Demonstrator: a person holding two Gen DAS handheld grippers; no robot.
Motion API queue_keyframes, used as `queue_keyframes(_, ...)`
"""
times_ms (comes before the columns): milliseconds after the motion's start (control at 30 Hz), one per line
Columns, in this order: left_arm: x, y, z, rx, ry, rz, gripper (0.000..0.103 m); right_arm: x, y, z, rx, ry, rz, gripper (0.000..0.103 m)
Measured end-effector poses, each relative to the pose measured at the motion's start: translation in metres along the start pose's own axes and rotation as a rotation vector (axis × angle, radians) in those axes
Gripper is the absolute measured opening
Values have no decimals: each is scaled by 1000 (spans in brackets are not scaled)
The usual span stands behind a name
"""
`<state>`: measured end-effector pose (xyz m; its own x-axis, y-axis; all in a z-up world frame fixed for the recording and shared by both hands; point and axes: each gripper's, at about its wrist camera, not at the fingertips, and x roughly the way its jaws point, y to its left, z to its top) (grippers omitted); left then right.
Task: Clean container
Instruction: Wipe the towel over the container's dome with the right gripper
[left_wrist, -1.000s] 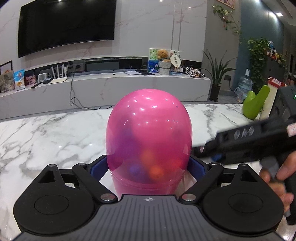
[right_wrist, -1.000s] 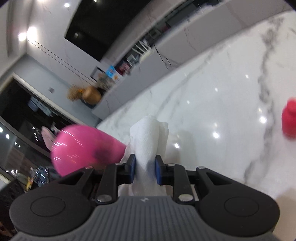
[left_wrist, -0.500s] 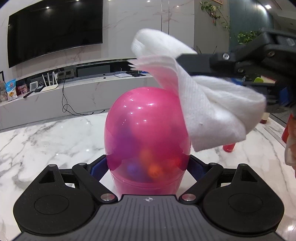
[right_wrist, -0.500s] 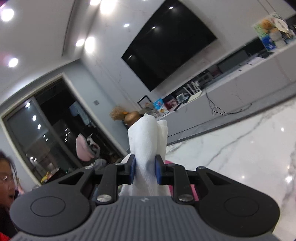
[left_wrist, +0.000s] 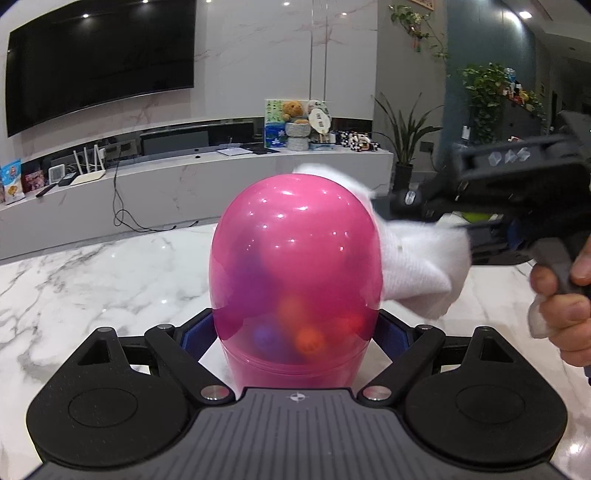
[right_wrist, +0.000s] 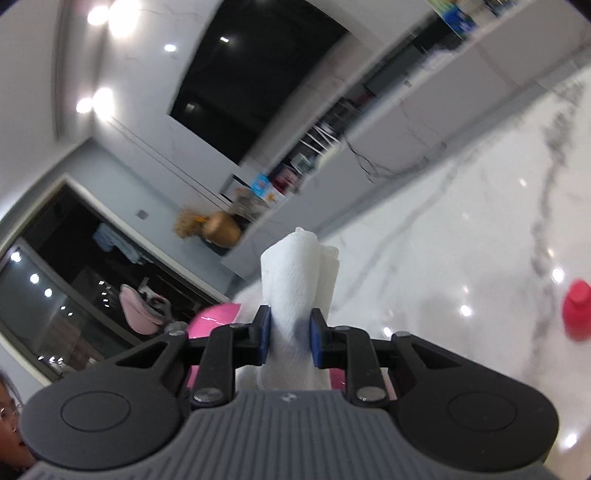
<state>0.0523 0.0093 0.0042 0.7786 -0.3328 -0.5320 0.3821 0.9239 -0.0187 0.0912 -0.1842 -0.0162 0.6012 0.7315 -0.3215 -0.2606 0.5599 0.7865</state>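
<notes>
A glossy pink egg-shaped container (left_wrist: 295, 273) with coloured balls inside stands upright on the marble table. My left gripper (left_wrist: 295, 332) is shut on its lower part, a blue pad on each side. My right gripper (right_wrist: 290, 334) is shut on a folded white paper towel (right_wrist: 299, 284). In the left wrist view the towel (left_wrist: 413, 266) lies against the container's right side and wraps behind its top, with the right gripper (left_wrist: 436, 218) coming in from the right. In the right wrist view only a pink sliver of the container (right_wrist: 214, 319) shows under the fingers.
The white marble table (left_wrist: 92, 273) spreads around the container. A small red bottle (right_wrist: 578, 310) stands on it to the right in the right wrist view. A TV wall, low cabinet and plants are behind. A person's face shows at the lower left edge.
My right gripper has come down with the towel from above the container's top to its right side. The left gripper and the container have stayed still.
</notes>
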Motion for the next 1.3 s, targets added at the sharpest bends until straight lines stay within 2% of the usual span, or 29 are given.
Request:
queue_keyframes(133,0,0,-1,-10,5,2,89,15,-11,-6,23,73,-94,25)
queue_keyframes(300,-10,-4,-4,-35,23,40,90,37,-15,-20,-25,163,-200,26)
queue_keyframes(533,-21,5,-7,-120,57,58,90,47,-14,-28,-34,189,-204,26)
queue_keyframes(800,-22,11,-5,-137,28,103,89,46,-10,-31,-45,211,-199,26)
queue_keyframes(1033,-21,9,2,-105,-16,132,91,43,-6,-29,-72,208,-214,26)
queue_keyframes(1133,-13,9,5,-99,-4,134,91,36,4,-29,-157,181,-268,26)
queue_keyframes(1300,-1,10,9,-102,24,135,91,31,24,-30,-392,156,-398,27)
